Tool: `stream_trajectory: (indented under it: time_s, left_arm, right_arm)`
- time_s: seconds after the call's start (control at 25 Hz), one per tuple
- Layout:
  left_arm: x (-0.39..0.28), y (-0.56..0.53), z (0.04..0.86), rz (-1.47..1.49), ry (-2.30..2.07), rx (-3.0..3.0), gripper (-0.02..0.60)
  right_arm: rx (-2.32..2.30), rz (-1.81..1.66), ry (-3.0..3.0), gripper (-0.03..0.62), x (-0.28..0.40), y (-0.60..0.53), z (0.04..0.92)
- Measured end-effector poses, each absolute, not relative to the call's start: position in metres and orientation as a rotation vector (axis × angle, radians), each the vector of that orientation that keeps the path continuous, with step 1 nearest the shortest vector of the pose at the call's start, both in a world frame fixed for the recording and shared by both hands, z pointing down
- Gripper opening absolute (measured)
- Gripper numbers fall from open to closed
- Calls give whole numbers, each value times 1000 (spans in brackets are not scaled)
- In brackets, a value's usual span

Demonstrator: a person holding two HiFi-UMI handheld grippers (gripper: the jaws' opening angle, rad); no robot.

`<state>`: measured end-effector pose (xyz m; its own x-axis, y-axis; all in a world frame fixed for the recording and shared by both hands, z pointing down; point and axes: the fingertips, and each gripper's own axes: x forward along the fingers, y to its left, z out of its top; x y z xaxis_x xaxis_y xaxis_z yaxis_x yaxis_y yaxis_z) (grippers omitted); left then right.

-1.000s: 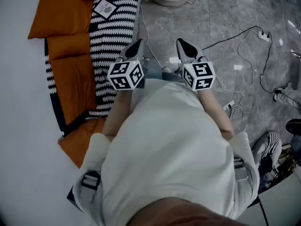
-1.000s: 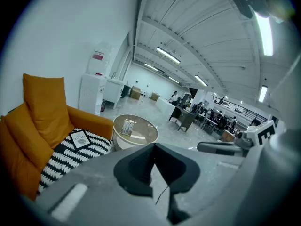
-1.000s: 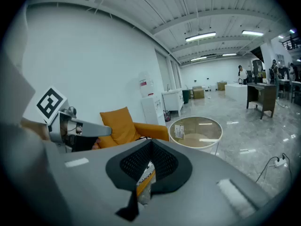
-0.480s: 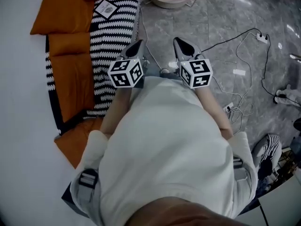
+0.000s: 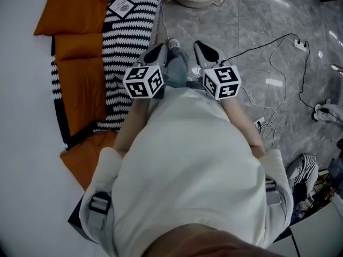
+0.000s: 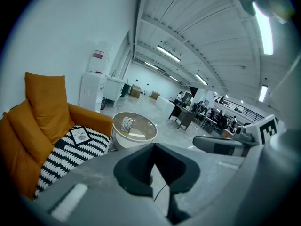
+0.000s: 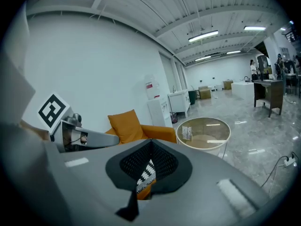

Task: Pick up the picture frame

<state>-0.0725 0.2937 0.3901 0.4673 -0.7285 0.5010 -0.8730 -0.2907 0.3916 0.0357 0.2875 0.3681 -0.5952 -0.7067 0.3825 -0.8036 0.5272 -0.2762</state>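
Approaching stage: picture frame [image 5: 121,6] untouched at far corner of striped throw [image 5: 126,42]; left gripper [image 5: 158,48], right gripper [image 5: 199,44] both clenched, empty. Next: reach, open jaws.

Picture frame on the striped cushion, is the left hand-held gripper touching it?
Apart. The head view shows the picture frame lying on the striped cushion, with a plain stretch of stripes between it and the left hand-held gripper.

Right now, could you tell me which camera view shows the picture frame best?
The left gripper view: the picture frame lies face up on the striped blanket of the orange sofa, unblocked. The head view shows it small near the top edge. The right gripper view shows the sofa, not the frame.
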Motion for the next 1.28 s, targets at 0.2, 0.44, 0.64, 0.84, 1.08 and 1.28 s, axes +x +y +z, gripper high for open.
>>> stream_trajectory:
  time_s: [0.2,0.44,0.64,0.84,1.08,1.28]
  left_arm:
    - [-69,267,396,301,-1316,2096,0]
    - [-63,218,402,309,-1299,2106,0]
    - [-63,168,406,305,-1288,2100,0]
    - [-68,118,409,316,-1273,2081,0]
    - [-76,55,413,343,-1245,2069,0]
    - [-84,6,414,363,-1226,2082,0]
  right_arm:
    - [1278,650,-2546,0,39,267,375]
    - [1289,675,-2535,0,44,221,381]
    - [1268,668,-2520,0,39,174,385]
    - [1243,655,-2507,0,30,123,386]
    - [1235,609,-2461,0,23,61,394]
    - [1253,622,-2435,0,16,13,396]
